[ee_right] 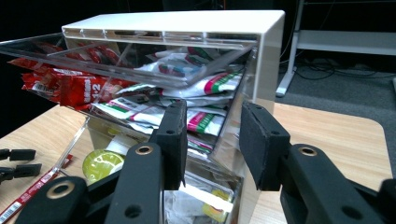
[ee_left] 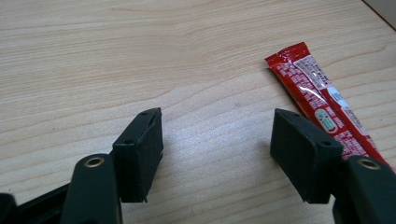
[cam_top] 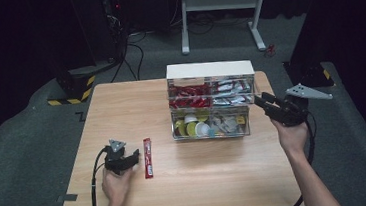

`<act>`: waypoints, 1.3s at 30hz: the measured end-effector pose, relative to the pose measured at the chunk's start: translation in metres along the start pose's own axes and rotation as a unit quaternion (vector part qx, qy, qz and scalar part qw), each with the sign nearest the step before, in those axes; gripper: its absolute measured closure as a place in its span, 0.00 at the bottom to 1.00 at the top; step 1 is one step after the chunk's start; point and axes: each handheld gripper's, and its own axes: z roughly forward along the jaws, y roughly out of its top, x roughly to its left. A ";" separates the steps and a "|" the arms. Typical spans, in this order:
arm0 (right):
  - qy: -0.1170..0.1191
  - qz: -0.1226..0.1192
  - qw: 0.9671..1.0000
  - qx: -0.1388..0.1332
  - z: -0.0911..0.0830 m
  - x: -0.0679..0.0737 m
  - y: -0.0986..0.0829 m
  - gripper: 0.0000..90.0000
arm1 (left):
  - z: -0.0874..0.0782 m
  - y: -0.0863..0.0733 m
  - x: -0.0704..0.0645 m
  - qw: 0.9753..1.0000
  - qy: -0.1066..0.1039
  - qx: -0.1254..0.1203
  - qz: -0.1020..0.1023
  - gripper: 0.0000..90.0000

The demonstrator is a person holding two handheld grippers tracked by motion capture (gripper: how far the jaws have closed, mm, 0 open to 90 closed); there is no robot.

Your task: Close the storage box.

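Light wooden table (cam_top: 189,193), clear 2-tier drawer organiser (cam_top: 212,100) far, red sachet (cam_top: 148,157) near-left, left gripper (cam_top: 136,156) spread empty beside it, right gripper (cam_top: 260,99) jaws apart around drawer corner.

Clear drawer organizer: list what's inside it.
The organizer holds red packets upper left, white sachets upper right, and round capsules below. Items underneath these piles are hidden.
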 end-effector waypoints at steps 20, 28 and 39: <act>-0.017 0.038 0.999 -0.013 -0.022 -0.017 -0.027 0.69 | -0.001 -0.001 0.000 1.000 -0.001 0.001 0.001 0.38; -0.016 0.045 0.999 -0.013 -0.025 -0.019 -0.039 0.67 | -0.001 -0.001 -0.001 1.000 -0.002 0.001 0.001 0.38; -0.020 0.059 0.998 -0.002 -0.030 -0.022 -0.065 0.67 | -0.001 -0.001 -0.001 1.000 -0.002 0.001 0.000 0.38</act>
